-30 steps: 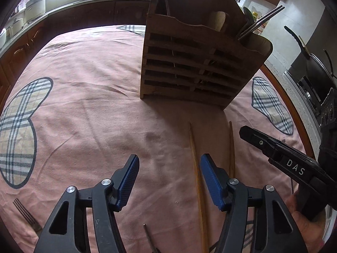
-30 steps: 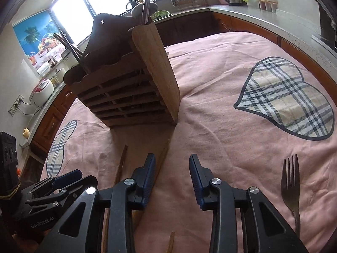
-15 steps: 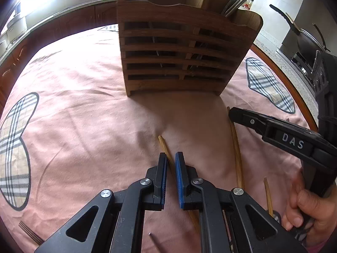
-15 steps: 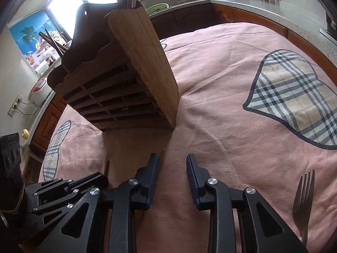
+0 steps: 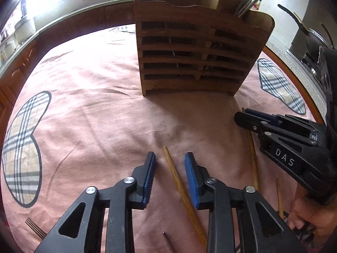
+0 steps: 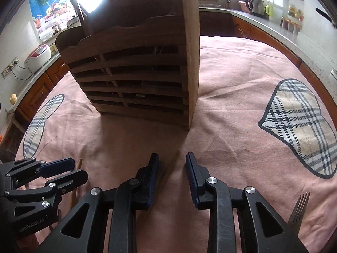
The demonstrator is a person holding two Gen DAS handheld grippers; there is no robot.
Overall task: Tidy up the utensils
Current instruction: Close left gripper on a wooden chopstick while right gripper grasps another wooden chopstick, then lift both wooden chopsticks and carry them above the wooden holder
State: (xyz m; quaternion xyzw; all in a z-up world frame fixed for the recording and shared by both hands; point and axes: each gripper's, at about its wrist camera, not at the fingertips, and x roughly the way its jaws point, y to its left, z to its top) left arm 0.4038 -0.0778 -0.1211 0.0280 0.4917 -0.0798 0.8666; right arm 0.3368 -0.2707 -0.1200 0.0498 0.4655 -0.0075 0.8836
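Observation:
A slatted wooden utensil holder (image 5: 189,63) (image 6: 137,73) stands on the pink tablecloth with several utensils in it. In the left wrist view, a bamboo chopstick (image 5: 175,177) lies on the cloth between the blue pads of my left gripper (image 5: 170,158). Its jaws are opening, with a gap on each side of the stick. My right gripper (image 6: 172,155) straddles a second chopstick (image 6: 170,164), jaws closing, pads not pressing it. That second chopstick (image 5: 253,164) also shows under my right gripper (image 5: 239,117) in the left wrist view. My left gripper (image 6: 78,168) appears at the lower left of the right wrist view.
A third chopstick (image 5: 279,196) lies near a person's hand (image 5: 309,217) at the right. One fork (image 6: 299,206) rests on the cloth right of my right gripper, another fork (image 5: 34,227) at the lower left. Kitchen counters (image 6: 273,27) ring the round table.
My left jaws went from wide to nearly shut around the chopstick, then parted slightly. The right gripper shifted so its chopstick now lies between its fingers. Both wrists rolled.

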